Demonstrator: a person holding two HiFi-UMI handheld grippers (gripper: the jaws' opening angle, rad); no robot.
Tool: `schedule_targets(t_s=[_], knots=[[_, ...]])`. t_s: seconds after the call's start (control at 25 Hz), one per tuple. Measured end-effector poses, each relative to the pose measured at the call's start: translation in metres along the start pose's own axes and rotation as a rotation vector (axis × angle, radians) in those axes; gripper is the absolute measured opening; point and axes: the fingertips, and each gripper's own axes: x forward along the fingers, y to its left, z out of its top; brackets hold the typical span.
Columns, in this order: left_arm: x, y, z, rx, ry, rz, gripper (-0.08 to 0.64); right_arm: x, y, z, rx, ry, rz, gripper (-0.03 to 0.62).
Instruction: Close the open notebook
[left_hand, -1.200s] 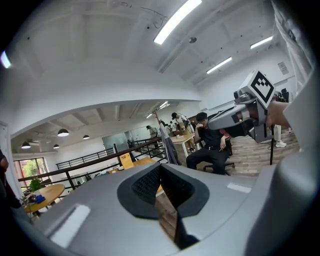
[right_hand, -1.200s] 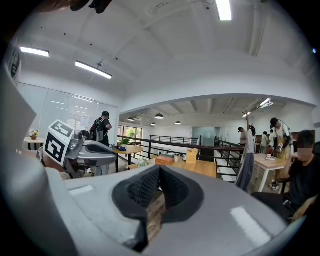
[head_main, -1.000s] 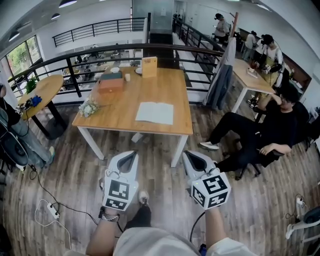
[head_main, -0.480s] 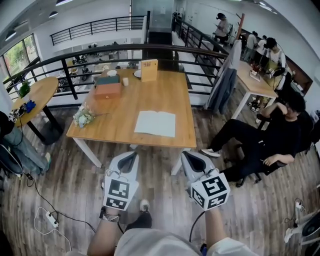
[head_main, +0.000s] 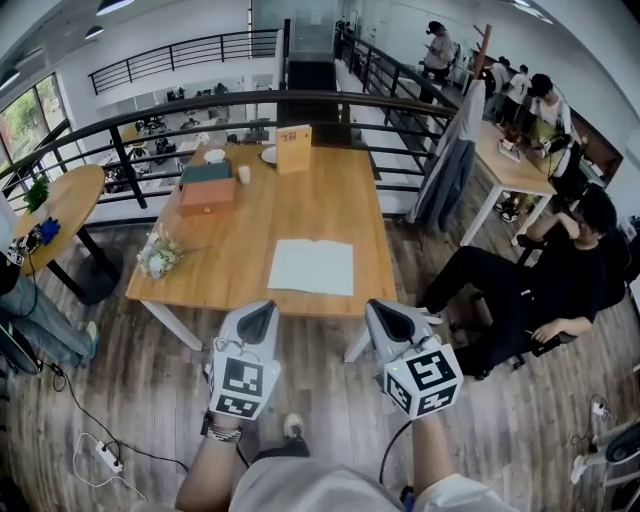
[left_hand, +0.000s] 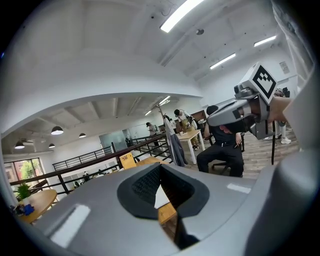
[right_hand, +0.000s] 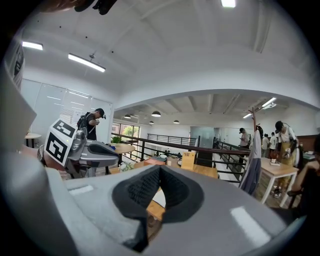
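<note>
The open notebook (head_main: 312, 267) lies flat, white pages up, near the front edge of the wooden table (head_main: 330, 200). My left gripper (head_main: 257, 319) and right gripper (head_main: 391, 322) hang side by side just short of that edge, over the floor, both pointing at the table. Each is shut with nothing between its jaws. In the left gripper view, my left gripper (left_hand: 160, 172) has a sliver of the notebook (left_hand: 161, 198) showing below its closed tips. The right gripper view shows my right gripper (right_hand: 160, 172) the same way, with the notebook (right_hand: 158, 197) beyond.
At the table's far end stand an orange box (head_main: 208, 195), a teal box (head_main: 205, 172), a cup (head_main: 243, 174) and a yellow sign (head_main: 294, 148); a flower bunch (head_main: 158, 255) lies at its left edge. A person in black (head_main: 545, 290) sits at right. A black railing (head_main: 150, 110) runs behind.
Both grippers have moved forward together toward the table; the table and notebook now sit closer and lower in the head view. The jaws stayed shut.
</note>
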Motion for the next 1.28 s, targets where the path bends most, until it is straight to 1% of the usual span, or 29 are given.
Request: schedule_targets(t_s=[0.08, 0.24, 0.56, 0.76, 0.84, 1.04, 1.12, 1.28], knots=[[0.01, 0.008, 0.0, 0.005, 0.0, -0.003, 0.003, 0.012, -0.004, 0.001, 0.0, 0.001, -0.006, 0.002], [0.028, 0.022, -0.004, 0.045, 0.008, 0.004, 0.003, 0.034, -0.011, -0.001, 0.0, 0.008, -0.01, 0.002], [0.056, 0.047, -0.012, 0.061, 0.016, -0.003, 0.003, 0.072, -0.023, -0.001, 0.006, 0.019, -0.021, 0.002], [0.073, 0.063, -0.02, 0.035, 0.019, -0.006, 0.006, 0.096, -0.026, 0.001, 0.012, 0.015, -0.011, 0.002], [0.079, 0.066, -0.022, 0.035, 0.022, -0.015, 0.011, 0.104, -0.028, 0.001, 0.015, 0.012, -0.008, 0.002], [0.093, 0.071, -0.025, 0.081, 0.019, -0.029, 0.021, 0.121, -0.029, -0.001, 0.012, -0.002, 0.003, 0.002], [0.097, 0.074, -0.027, 0.074, 0.014, -0.036, 0.032, 0.128, -0.029, -0.001, 0.0, -0.003, 0.002, 0.002], [0.104, 0.073, -0.029, 0.059, 0.01, -0.055, 0.051, 0.136, -0.03, -0.006, -0.029, 0.031, -0.001, 0.002]])
